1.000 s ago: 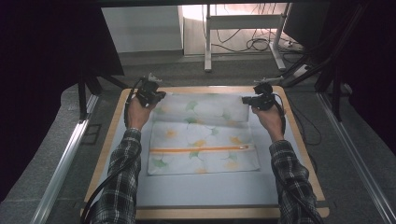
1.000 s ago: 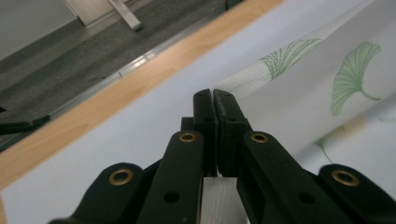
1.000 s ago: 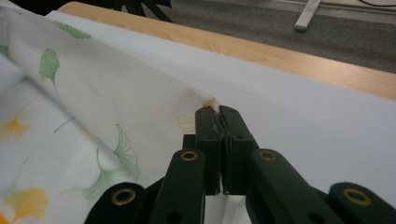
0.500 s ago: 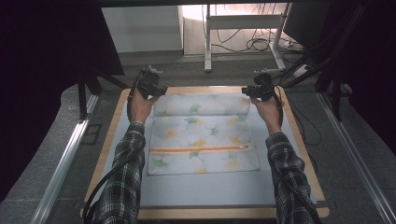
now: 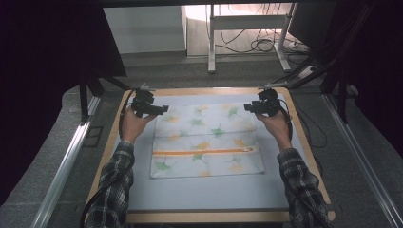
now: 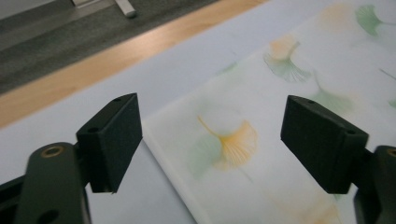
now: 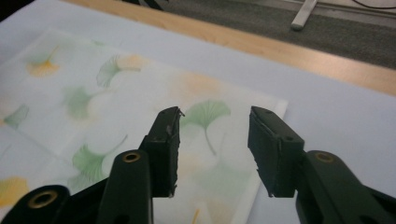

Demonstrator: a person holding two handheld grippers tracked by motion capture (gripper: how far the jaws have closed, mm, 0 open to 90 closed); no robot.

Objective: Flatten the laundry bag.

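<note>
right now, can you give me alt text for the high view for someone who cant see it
A person in plaid sleeves holds an open left claw and right claw at the far corners of a folded ginkgo-leaf cloth with an orange stripe. The cloth lies flat on a pale mat covering a wooden table.
</note>
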